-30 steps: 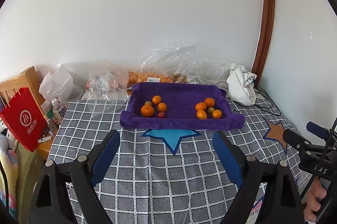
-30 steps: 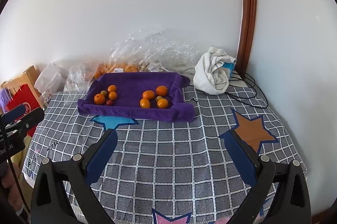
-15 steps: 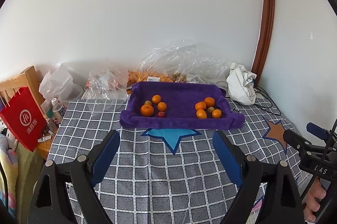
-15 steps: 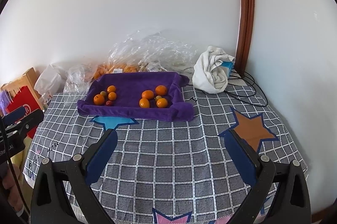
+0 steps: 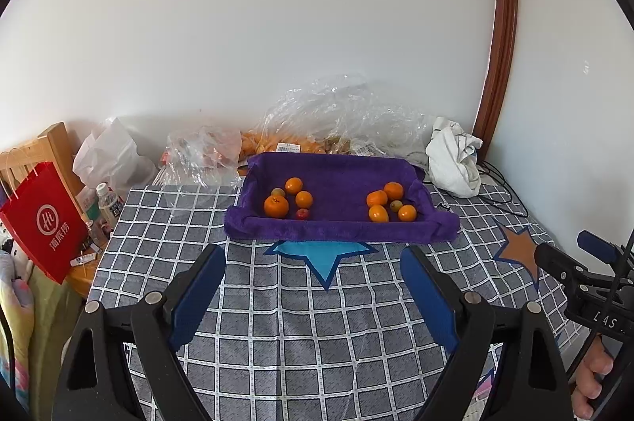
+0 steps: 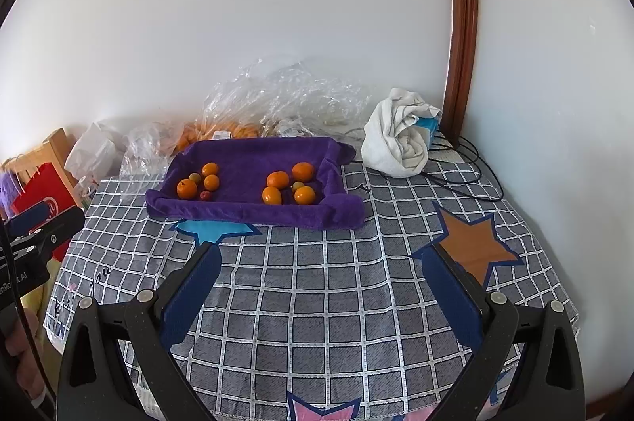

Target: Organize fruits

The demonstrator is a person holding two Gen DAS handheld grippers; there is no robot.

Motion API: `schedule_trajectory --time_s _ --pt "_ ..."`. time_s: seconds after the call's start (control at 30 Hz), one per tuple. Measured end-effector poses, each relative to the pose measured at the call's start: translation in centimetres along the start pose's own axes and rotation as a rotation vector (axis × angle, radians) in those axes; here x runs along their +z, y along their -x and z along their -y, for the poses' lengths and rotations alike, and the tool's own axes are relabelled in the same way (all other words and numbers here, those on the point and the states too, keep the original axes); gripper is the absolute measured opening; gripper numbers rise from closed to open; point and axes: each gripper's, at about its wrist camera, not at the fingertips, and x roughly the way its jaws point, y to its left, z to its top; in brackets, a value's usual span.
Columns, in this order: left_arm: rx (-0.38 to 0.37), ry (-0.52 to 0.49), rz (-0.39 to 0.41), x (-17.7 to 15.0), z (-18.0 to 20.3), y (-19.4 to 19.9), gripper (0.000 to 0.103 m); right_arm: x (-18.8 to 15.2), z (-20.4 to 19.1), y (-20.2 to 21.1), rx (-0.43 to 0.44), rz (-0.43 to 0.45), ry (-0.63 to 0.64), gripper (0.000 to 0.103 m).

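- The left gripper [image 5: 313,288], with black arms and blue-padded fingers, has its jaws spread wide and holds nothing; it hovers over the grey checked tablecloth [image 5: 301,333].
- The right gripper [image 6: 323,290], of the same build, is likewise spread wide and holds nothing, above the same cloth near the brown star patch [image 6: 473,242].
- Ahead of both grippers, well apart from their fingertips, lies the purple towel-lined tray [image 5: 337,226], just beyond the blue star patch [image 5: 323,256].
- Inside the tray, a left cluster of orange mandarins [image 5: 276,205] sits with one small greenish fruit and a small red fruit [image 5: 302,213].
- A right cluster of orange mandarins [image 5: 377,213] surrounds another greenish fruit [image 5: 395,205].
- Behind the tray are crumpled clear plastic bags [image 5: 340,115]; to its right lies a bundled white cloth [image 5: 451,159].
- A red paper bag [image 5: 43,222] stands at the table's left edge.
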Motion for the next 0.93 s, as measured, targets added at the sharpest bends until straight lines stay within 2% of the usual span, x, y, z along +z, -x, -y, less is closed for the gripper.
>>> schedule_trajectory --time_s 0.77,0.93 --pt "0.006 0.008 -0.003 -0.07 -0.01 0.03 0.09 0.05 -0.62 -0.05 -0.008 0.001 0.011 0.1" --pt "0.019 0.004 -0.008 -0.09 0.21 -0.29 0.09 -0.08 -0.67 -0.32 0.012 0.001 0.007 0.1"
